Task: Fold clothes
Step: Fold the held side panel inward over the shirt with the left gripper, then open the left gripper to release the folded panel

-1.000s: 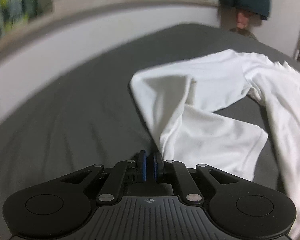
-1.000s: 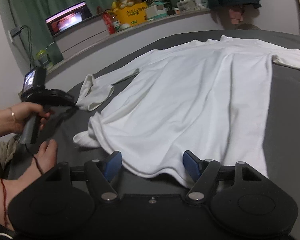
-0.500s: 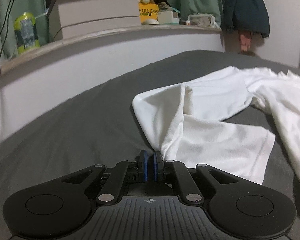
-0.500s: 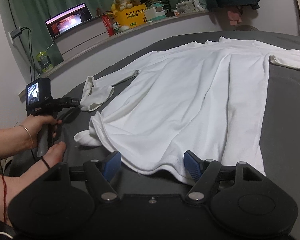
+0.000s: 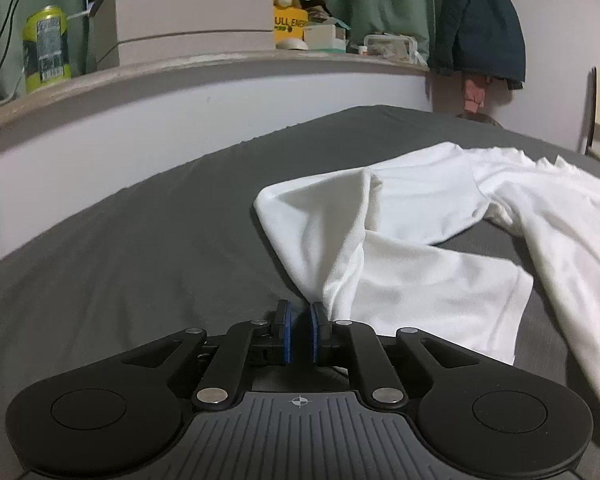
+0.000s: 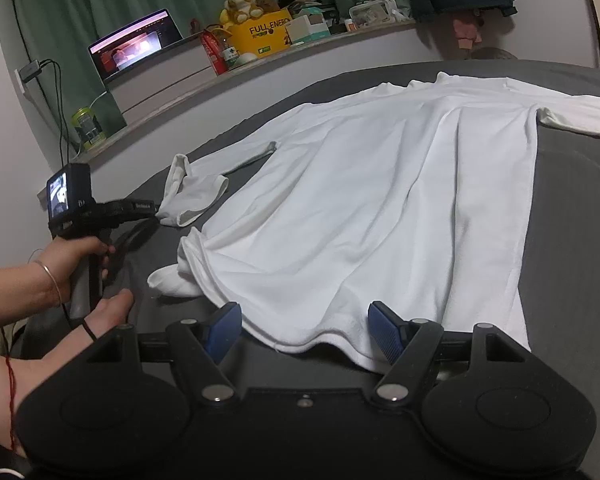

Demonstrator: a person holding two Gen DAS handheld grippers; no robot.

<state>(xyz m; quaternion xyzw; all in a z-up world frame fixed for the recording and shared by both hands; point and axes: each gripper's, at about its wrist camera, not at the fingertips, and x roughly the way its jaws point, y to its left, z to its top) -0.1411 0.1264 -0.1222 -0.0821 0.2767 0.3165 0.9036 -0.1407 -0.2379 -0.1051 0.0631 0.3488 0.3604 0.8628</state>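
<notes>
Clearly soft, light shirt (image 6: 380,200) on bed (image 5: 140,240): left gripper (image 5: 299,336) opening, sleeve (image 5: 380,248) slipping free; right gripper (image 6: 304,330) fingers apart, hem between, best hold.

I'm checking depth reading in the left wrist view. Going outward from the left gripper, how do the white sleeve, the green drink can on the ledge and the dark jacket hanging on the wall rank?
1. White sleeve: right at the left gripper.
2. Green drink can: far left, on the ledge.
3. Dark jacket: far right wall; too close to call against the can.
</notes>
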